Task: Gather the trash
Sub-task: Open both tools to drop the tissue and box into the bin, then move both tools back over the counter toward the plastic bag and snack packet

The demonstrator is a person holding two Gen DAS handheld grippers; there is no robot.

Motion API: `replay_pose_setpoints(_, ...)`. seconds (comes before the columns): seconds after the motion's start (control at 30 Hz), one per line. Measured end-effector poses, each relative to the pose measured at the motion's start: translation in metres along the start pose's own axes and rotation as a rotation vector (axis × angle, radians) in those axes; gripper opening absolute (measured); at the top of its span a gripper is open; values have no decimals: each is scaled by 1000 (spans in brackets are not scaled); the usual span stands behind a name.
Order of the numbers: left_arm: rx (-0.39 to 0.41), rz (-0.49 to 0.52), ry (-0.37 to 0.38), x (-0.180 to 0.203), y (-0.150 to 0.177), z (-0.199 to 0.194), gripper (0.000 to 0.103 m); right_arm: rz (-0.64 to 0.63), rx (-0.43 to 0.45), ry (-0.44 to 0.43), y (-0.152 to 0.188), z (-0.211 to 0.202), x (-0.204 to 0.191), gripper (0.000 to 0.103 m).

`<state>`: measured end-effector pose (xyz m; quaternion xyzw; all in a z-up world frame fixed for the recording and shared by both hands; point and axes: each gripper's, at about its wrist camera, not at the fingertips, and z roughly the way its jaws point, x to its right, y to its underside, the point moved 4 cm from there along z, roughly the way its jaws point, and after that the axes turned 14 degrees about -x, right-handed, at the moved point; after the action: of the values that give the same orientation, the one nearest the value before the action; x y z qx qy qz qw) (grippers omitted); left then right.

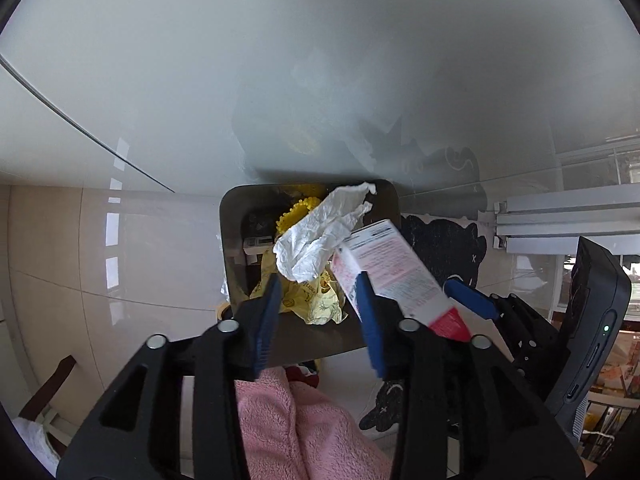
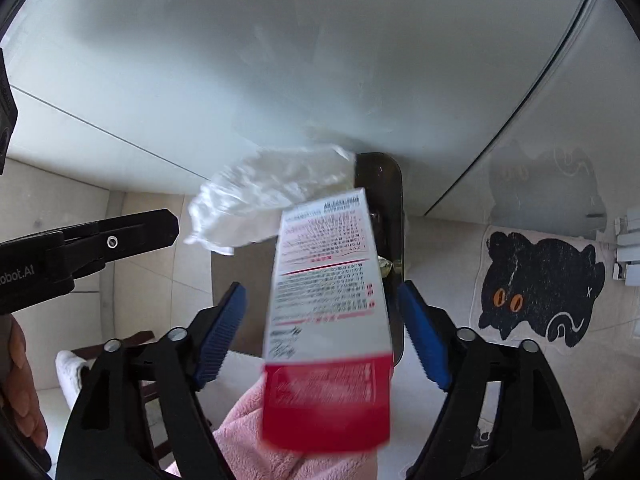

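2 pieces hang over the bin (image 1: 236, 240): a crumpled tissue (image 1: 320, 232) and a red-and-white carton (image 2: 328, 320); both the left claw (image 1: 320, 312) and right claw (image 2: 324, 332) gape apart; let each drop clear of the rim before withdrawing.

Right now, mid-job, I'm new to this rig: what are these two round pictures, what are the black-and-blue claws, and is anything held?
Each picture comes from a fisheye camera on a hand-held gripper, looking along its two blue-padded fingers. The left wrist view shows the left gripper, open, above a dark bin with a yellow wrapper inside. A white tissue and a red-and-white box are over the bin. The right wrist view shows the right gripper, also open. The blurred box lies between its pads, touching neither. Nothing is gripped.
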<state>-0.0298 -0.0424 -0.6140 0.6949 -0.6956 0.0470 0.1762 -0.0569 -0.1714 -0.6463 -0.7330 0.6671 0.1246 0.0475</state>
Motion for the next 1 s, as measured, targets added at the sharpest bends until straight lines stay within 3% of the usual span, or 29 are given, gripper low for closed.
replay_pose_setpoints(0.13, 32, -24, -18, -5, -3, -17, 73, -37, 7, 38, 2, -11, -6, 99)
replay_pose_setpoints(0.27, 56, -23, -26, -1, 3, -41, 85, -62, 17, 53, 10, -38, -11, 100)
replay_pose_setpoints(0.6, 156, 21, -31, 30, 46, -152, 92, -91, 125, -2, 45, -175, -27, 100)
replay_pose_setpoints(0.83, 321, 67, 16, 54, 68, -261, 95, -165, 310, -8, 62, -297, -45, 100)
replay_pose_setpoints(1.0, 418, 80, 28, 63, 62, -323, 95, -219, 449, 31, 59, -363, -53, 100)
